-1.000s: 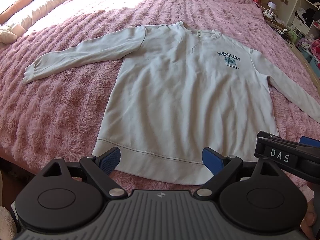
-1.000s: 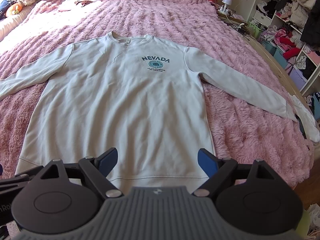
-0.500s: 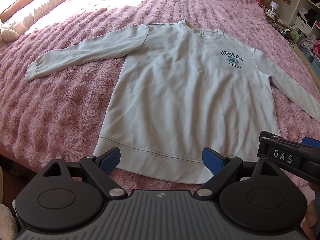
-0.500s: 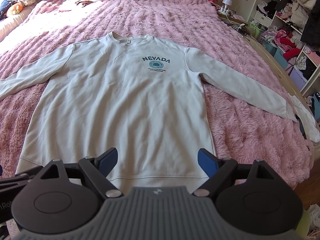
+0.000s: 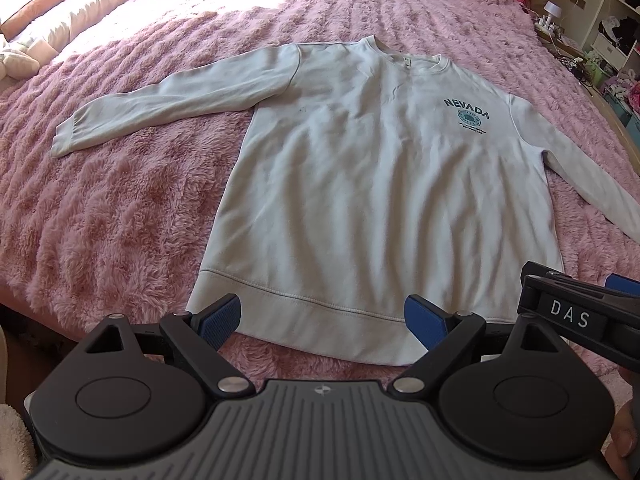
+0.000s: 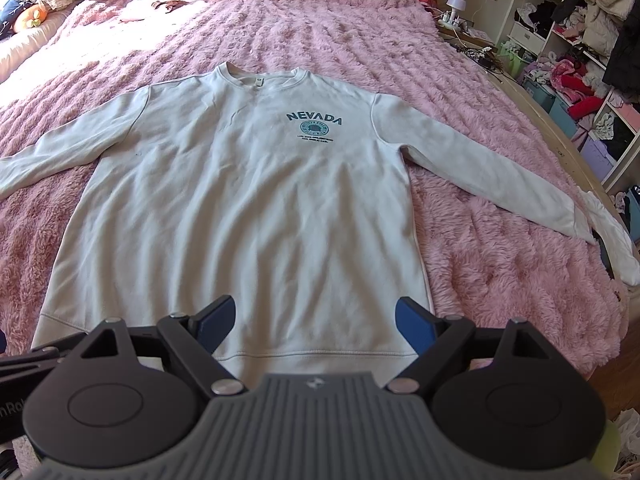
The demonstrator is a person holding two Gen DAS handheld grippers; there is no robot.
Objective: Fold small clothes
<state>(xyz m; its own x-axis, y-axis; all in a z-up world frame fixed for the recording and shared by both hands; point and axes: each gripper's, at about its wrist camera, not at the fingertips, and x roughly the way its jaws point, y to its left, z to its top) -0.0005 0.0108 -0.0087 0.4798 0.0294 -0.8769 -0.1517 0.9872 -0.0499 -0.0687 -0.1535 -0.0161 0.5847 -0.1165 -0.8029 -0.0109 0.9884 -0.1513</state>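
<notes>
A pale sweatshirt point(image 5: 384, 184) lies flat and face up on a fluffy pink bed point(image 5: 120, 208), collar away from the cameras, hem nearest, both sleeves spread out to the sides. In the left wrist view its right-hand sleeve runs off the picture edge; in the right wrist view the other sleeve is cut off at the left edge. The small print under the word "NEVADA" is too fine to read.

The left tongs point(image 5: 323, 316) hover over the hem with their blue pads wide apart, holding nothing. The right tongs point(image 6: 314, 318) also stand apart and empty, above the hem near the sweatshirt's right corner; their body hides part of the hem.

Beside the bed, open shelves point(image 6: 576, 40) hold heaped clothes, too jumbled to tell apart. A white cloth point(image 6: 612, 240) hangs at the bed's right edge.
</notes>
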